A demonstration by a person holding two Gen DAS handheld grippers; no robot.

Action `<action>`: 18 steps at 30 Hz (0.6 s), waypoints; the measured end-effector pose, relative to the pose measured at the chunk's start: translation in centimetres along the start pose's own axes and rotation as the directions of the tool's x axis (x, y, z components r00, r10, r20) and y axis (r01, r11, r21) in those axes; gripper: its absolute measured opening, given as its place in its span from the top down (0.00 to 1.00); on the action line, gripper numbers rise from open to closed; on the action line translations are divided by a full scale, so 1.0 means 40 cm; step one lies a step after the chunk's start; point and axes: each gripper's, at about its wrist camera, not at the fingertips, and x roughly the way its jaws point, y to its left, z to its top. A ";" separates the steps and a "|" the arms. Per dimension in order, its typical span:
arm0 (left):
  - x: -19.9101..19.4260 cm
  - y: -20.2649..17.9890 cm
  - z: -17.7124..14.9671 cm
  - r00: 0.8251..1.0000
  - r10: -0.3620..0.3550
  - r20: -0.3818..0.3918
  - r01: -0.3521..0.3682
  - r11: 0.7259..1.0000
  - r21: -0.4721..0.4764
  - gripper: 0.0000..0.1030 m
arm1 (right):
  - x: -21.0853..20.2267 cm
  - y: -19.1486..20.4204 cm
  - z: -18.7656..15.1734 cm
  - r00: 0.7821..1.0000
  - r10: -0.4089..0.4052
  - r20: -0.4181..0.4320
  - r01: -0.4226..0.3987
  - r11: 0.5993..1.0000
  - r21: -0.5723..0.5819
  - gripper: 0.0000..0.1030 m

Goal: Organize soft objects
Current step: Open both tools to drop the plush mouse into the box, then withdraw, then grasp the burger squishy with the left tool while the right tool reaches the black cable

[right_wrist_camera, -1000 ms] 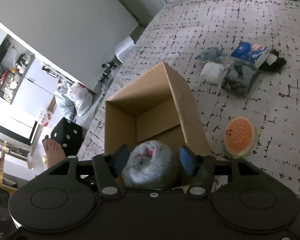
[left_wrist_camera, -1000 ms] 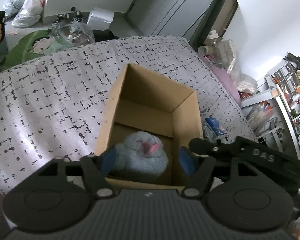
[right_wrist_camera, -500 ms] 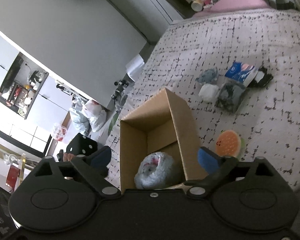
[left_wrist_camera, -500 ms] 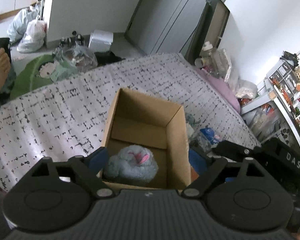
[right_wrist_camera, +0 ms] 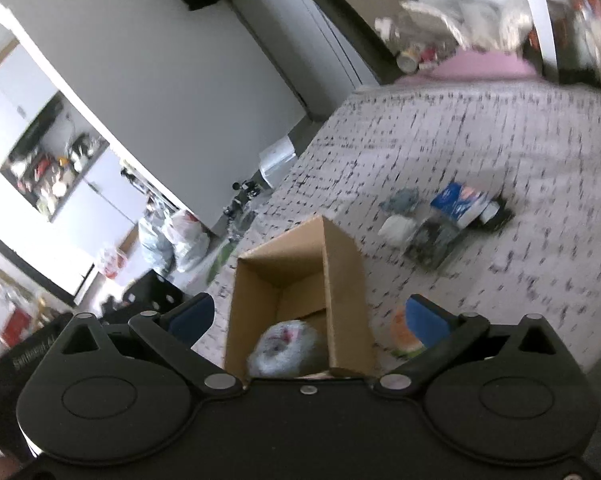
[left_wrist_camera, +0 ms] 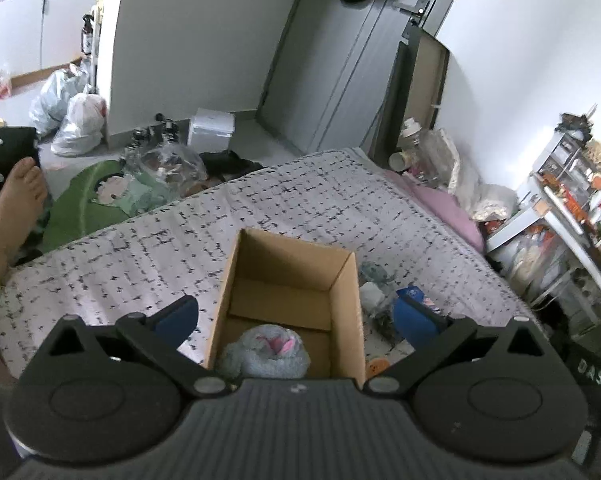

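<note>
A grey-blue plush with a pink patch [left_wrist_camera: 266, 354] lies on the floor of an open cardboard box [left_wrist_camera: 346, 312] on the bed. My left gripper [left_wrist_camera: 296, 312] hangs above the box's near end; its jaws are opening, wide apart on either side of the box, touching nothing. In the right wrist view the same plush [right_wrist_camera: 286, 344] lies in the box [right_wrist_camera: 342, 280]. My right gripper [right_wrist_camera: 308, 314] is also above it, jaws opening, with nothing between the pads. An orange burger plush [right_wrist_camera: 400, 332] lies right of the box, partly behind a finger.
On the patterned bed cover [right_wrist_camera: 440, 132] right of the box lie a white soft item [right_wrist_camera: 398, 230], a grey-blue one [right_wrist_camera: 400, 202], a blue packet [right_wrist_camera: 460, 200] and a dark clear bag [right_wrist_camera: 436, 242]. A person's bare foot [left_wrist_camera: 16, 200] is at the left, beyond the bed's edge.
Both grippers opened from around the grey-blue plush and let it go. Both rose and drew back from the box, where the plush now lies.
</note>
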 end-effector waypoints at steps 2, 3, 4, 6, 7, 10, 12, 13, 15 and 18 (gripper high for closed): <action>-0.003 -0.020 -0.001 0.999 0.037 -0.009 -0.037 0.999 0.037 0.00 | -0.012 -0.009 0.005 1.000 -0.029 0.002 0.029 0.999 -0.031 0.00; -0.004 -0.032 -0.001 0.999 0.052 -0.014 -0.051 0.997 0.056 0.00 | -0.019 -0.018 0.008 0.999 -0.041 0.003 0.041 0.999 -0.035 0.00; -0.006 -0.038 -0.003 0.998 0.059 -0.018 -0.058 0.996 0.067 0.00 | -0.026 -0.025 0.011 0.999 -0.051 0.005 0.051 0.998 -0.038 0.00; -0.009 -0.053 -0.007 0.997 0.067 -0.028 -0.064 0.995 0.074 0.00 | -0.039 -0.043 0.015 0.998 -0.056 0.011 0.057 0.998 -0.038 0.00; -0.011 -0.060 -0.010 0.997 0.065 -0.032 -0.063 0.995 0.074 0.00 | -0.045 -0.052 0.018 0.998 -0.062 0.015 0.063 0.997 -0.038 0.00; -0.013 -0.084 -0.019 0.998 0.046 -0.038 -0.043 0.995 0.088 0.00 | -0.061 -0.063 0.017 0.996 -0.082 0.025 0.083 0.995 -0.062 0.00; -0.017 -0.103 -0.026 0.999 0.034 -0.037 -0.029 0.994 0.106 0.00 | -0.070 -0.072 0.021 0.995 -0.094 0.029 0.096 0.992 -0.079 0.00; -0.017 -0.115 -0.028 0.999 0.031 -0.037 -0.027 0.993 0.115 0.00 | -0.074 -0.076 0.023 0.994 -0.107 0.032 0.109 0.991 -0.082 0.00; -0.015 -0.134 -0.034 0.999 0.030 -0.039 -0.025 0.992 0.125 0.00 | -0.083 -0.085 0.025 0.992 -0.117 0.039 0.120 0.989 -0.090 0.00; -0.009 -0.160 -0.041 0.999 0.019 -0.046 -0.013 0.991 0.130 0.00 | -0.103 -0.098 0.027 0.993 -0.102 0.059 0.108 0.988 -0.107 0.00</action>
